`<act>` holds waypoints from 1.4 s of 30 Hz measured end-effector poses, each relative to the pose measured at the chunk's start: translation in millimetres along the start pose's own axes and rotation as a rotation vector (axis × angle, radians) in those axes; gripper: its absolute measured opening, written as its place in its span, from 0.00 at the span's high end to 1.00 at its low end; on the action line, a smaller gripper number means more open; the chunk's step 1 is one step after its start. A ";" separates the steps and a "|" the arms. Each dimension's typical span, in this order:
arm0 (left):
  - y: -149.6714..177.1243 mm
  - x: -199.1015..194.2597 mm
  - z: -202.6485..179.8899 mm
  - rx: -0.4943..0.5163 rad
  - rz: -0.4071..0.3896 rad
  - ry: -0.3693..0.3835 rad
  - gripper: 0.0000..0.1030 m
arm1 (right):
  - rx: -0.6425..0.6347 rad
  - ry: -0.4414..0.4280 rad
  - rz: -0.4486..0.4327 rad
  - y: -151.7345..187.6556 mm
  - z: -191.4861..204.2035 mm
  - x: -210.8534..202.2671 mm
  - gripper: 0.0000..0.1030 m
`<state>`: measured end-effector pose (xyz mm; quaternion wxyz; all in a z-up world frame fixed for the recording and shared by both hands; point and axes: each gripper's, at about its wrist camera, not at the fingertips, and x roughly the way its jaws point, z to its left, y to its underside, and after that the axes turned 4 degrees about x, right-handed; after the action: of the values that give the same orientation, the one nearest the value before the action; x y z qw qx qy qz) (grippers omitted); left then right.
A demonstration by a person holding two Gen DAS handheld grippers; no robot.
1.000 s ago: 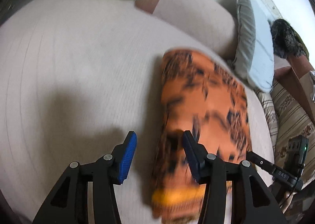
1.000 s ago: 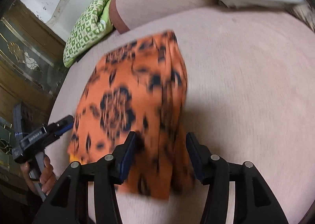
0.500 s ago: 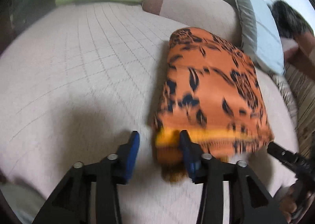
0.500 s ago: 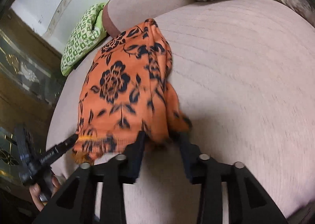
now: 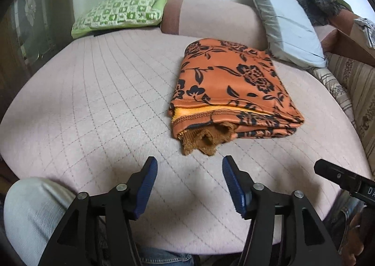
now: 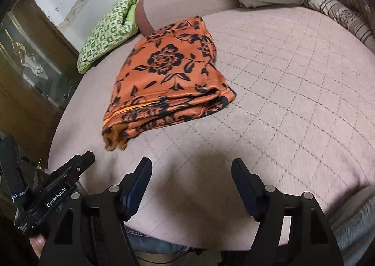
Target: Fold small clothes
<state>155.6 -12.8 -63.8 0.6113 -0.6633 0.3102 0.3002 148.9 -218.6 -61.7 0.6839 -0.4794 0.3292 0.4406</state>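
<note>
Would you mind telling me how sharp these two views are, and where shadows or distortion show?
Left wrist view: the folded orange garment is sharp; fisheye bends the quilted bed cover into a dome; a soft shadow lies just ahead of the jaws. Right wrist view: garment crisp, slight smear at the right edge, dark shadow ahead of the jaws, dim cabinet at left.

1 folded garment, 2 pillows, perhaps 1 bolster.

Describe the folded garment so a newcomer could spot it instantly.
On the pink quilted bed, ahead of both grippers, lies a folded orange garment. Its black flower print sets it apart from the green checked pillow and the grey pillow behind.
</note>
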 end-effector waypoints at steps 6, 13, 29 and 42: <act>7.2 -15.5 -9.0 0.046 0.008 -0.007 0.39 | -0.024 0.017 -0.034 12.1 8.9 -16.6 0.19; 4.0 -39.1 -12.7 0.073 -0.018 -0.038 0.37 | -0.052 0.082 -0.068 16.1 23.1 -34.2 0.19; -16.5 -111.9 -16.6 0.090 -0.084 -0.084 0.33 | -0.115 0.111 -0.143 6.5 65.8 -104.8 0.18; -26.2 -141.7 -1.7 0.058 -0.106 -0.101 0.33 | -0.143 0.148 -0.166 1.4 86.0 -124.1 0.17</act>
<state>87.2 -6.6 62.9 0.6602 -0.6448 0.2519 0.2913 101.0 -172.7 73.9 0.6560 -0.5837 0.3058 0.3681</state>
